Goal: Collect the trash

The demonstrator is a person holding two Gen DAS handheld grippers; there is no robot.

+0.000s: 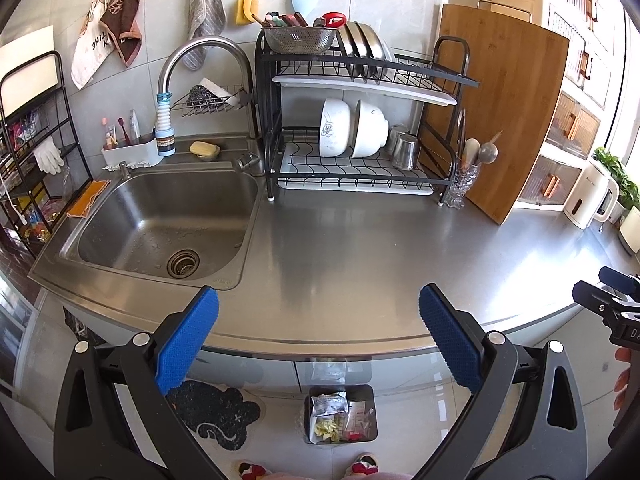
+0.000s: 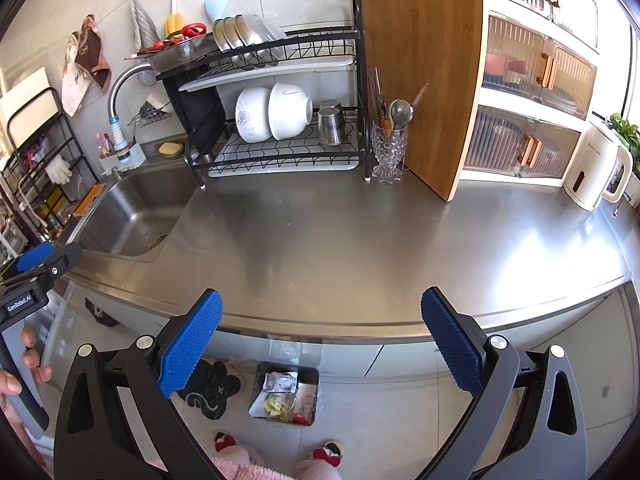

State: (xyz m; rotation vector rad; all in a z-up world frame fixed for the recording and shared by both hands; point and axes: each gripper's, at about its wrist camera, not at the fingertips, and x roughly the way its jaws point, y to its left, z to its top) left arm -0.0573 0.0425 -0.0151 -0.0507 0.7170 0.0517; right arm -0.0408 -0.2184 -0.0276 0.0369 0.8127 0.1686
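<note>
A small square bin (image 1: 341,415) stands on the floor below the counter's front edge, holding crumpled wrappers, a silver packet and yellow scraps; the right wrist view shows the same bin (image 2: 285,397). My left gripper (image 1: 319,304) is open with nothing between its blue pads, held above the counter edge and over the bin. My right gripper (image 2: 321,304) is open too, empty, at the same height just to the right. The steel counter (image 2: 360,248) in front of both carries no loose trash that I can see.
A sink (image 1: 160,224) lies at the left with an orange cloth (image 1: 88,198) on its rim. At the back stand a dish rack (image 1: 360,120), a glass utensil holder (image 2: 389,152), a leaning cutting board (image 2: 424,60) and a cream kettle (image 2: 596,168). A dark floor mat (image 1: 216,414) and slippered feet are below.
</note>
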